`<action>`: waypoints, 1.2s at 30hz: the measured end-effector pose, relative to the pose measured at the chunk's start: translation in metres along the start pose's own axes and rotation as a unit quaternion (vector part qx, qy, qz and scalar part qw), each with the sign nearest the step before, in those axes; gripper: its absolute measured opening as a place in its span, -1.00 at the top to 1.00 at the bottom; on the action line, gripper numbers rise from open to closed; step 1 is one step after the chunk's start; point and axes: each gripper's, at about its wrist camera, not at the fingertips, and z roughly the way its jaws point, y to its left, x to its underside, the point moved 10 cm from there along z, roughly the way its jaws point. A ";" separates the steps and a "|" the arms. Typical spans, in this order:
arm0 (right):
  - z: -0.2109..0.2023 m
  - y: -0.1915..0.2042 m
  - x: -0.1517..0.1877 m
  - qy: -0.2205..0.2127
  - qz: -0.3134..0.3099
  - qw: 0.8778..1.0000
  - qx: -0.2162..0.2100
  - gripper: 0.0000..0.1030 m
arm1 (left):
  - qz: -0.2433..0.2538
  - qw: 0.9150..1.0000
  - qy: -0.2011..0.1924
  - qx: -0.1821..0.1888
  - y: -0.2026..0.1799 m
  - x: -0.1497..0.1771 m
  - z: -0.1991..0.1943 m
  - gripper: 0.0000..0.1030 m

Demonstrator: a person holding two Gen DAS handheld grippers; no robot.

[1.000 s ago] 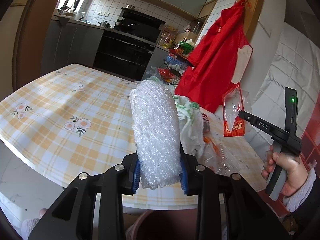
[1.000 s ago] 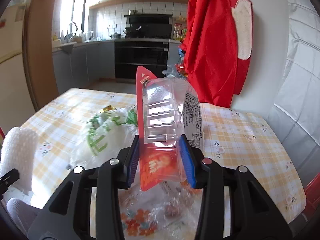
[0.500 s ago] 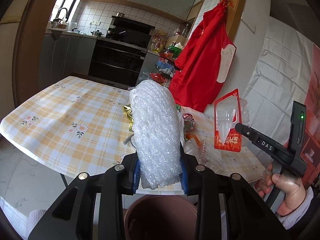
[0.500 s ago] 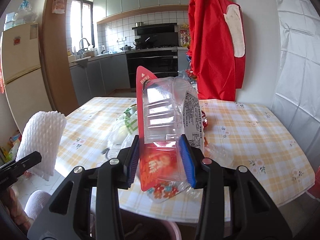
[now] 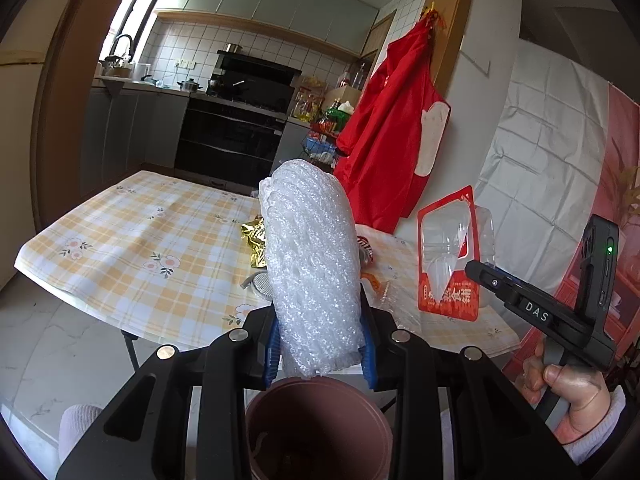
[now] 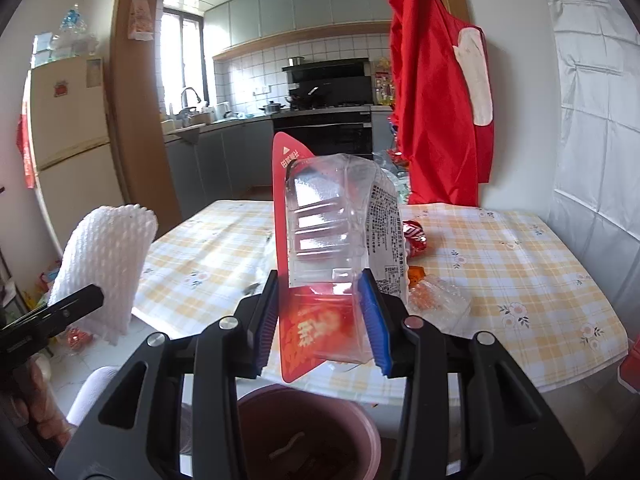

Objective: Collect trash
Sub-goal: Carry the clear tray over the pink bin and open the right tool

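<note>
At the bottom centre of the left wrist view, the left tool [image 5: 320,354] has its blue pads closed tight on a white foam net sleeve [image 5: 312,264], which stands upright between them. Directly below it sits the open mouth of a pink bin [image 5: 316,420]. At the bottom centre of the right wrist view, the right tool [image 6: 324,322] is clamped on a clear plastic package with a red card backing [image 6: 332,248], held upright above the same bin [image 6: 308,428]. Beyond both tools lies the table [image 6: 520,264] with its yellow checked cloth, carrying a crumpled gold wrapper [image 5: 254,238], a red wrapper [image 6: 416,238] and clear plastic scraps [image 6: 440,300]. Farther back, at the upper right, a red garment [image 6: 436,100] hangs on the wall beside the kitchen
</note>
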 end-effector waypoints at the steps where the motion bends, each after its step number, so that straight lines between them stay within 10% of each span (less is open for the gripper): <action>1: -0.005 0.003 0.001 0.000 -0.003 1.000 -0.003 0.20 | 0.000 1.000 -0.003 0.001 -0.002 -0.001 -0.005 0.40; 24: -0.005 0.047 0.055 0.073 -0.022 0.995 -0.064 0.16 | -0.003 1.000 0.013 -0.001 -0.001 0.020 -0.008 0.40; 36: -0.008 0.032 0.050 0.058 -0.014 0.998 -0.027 0.05 | -0.001 1.000 0.016 0.001 -0.005 0.023 -0.007 0.40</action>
